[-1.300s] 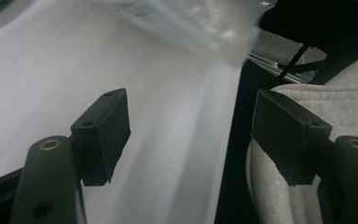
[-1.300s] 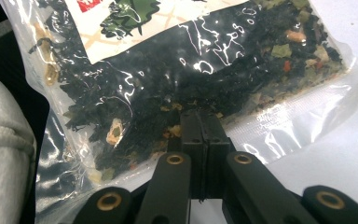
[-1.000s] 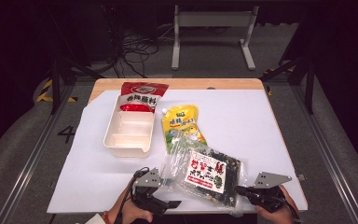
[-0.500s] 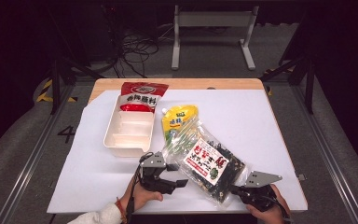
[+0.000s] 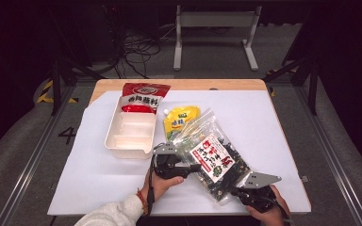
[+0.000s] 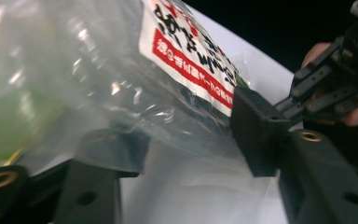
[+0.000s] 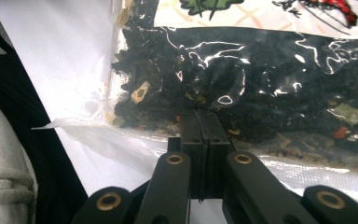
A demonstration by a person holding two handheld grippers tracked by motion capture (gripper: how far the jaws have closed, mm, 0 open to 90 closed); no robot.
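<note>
A clear bag [image 5: 217,162] of dark dried bits with a red-and-white label lies slanted near the table's front edge. My right gripper [image 5: 236,190] holds its lower corner. In the right gripper view the jaws [image 7: 199,116] are pressed together on the bag's sealed edge [image 7: 261,154]. My left gripper [image 5: 191,167] is at the bag's left side. In the left gripper view its jaws [image 6: 182,135] stand wide apart, with the bag's clear film [image 6: 121,93] lying across and between them. The right gripper [image 6: 335,84] shows beyond.
A white divided tray [image 5: 122,149] sits left of centre, with a red pouch [image 5: 143,96] behind it. A yellow pouch [image 5: 181,120] lies partly under the bag's top. White paper [image 5: 273,122] covers the table; its front edge is close to both hands.
The bag has turned from lying flat across to slanting, with its top swung toward the yellow pouch. The left gripper moved forward and right along the bag. The right gripper closed in on the lower corner.
</note>
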